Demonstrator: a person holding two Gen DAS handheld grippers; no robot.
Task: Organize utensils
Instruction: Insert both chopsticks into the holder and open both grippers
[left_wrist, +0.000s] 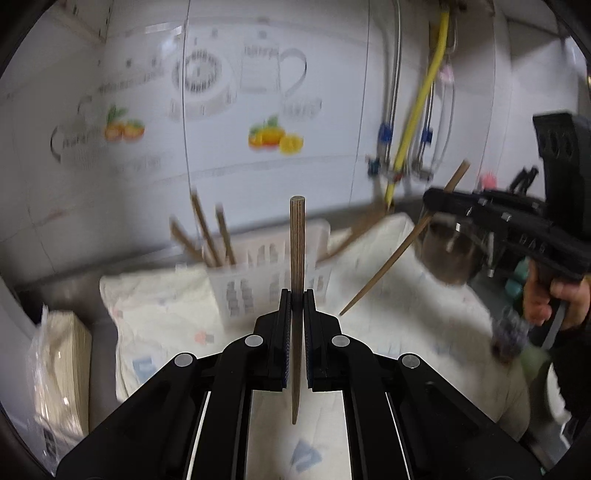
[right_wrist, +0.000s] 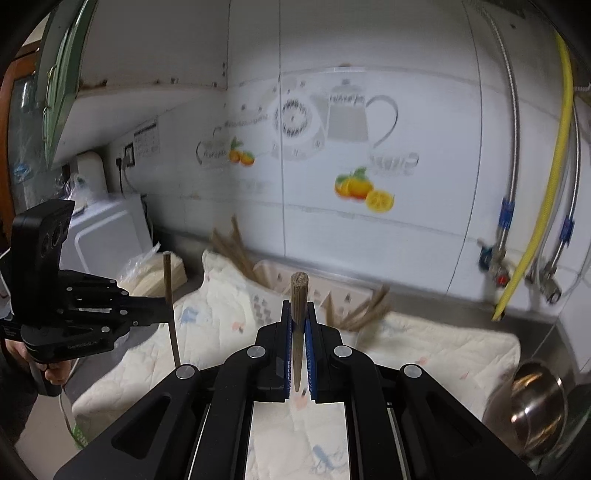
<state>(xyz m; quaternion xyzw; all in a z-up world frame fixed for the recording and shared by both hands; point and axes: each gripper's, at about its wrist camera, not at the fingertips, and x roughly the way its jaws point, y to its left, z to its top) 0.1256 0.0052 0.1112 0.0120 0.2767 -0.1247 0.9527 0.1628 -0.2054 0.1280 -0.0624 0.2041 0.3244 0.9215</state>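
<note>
The fingers of the left gripper (left_wrist: 295, 295) are being kept narrow, pressed on a single brown chopstick (left_wrist: 297, 258) that is standing nearly upright at the centre of the left wrist view, its blunt end up and its thin tip showing below the pads. The right gripper (right_wrist: 298, 306) is being held the same way, pinched on a second chopstick (right_wrist: 298, 295) at the centre of its own view.

A white slotted basket (left_wrist: 266, 273) is being seen behind both grippers, on a pale quilted cloth (left_wrist: 166, 314) spread over the counter. More chopsticks (left_wrist: 207, 236) are leaning out of its left end, and others, blurred, out of its right end. A steel bowl (right_wrist: 535, 398) is being shown at the lower right of the right wrist view.

The step in hand is judged to be the carrying of one chopstick in each gripper toward the basket. For the next move, each stick is probably to be brought over the basket's open top, tipped tip-down, and released only once it is inside the rim.
</note>
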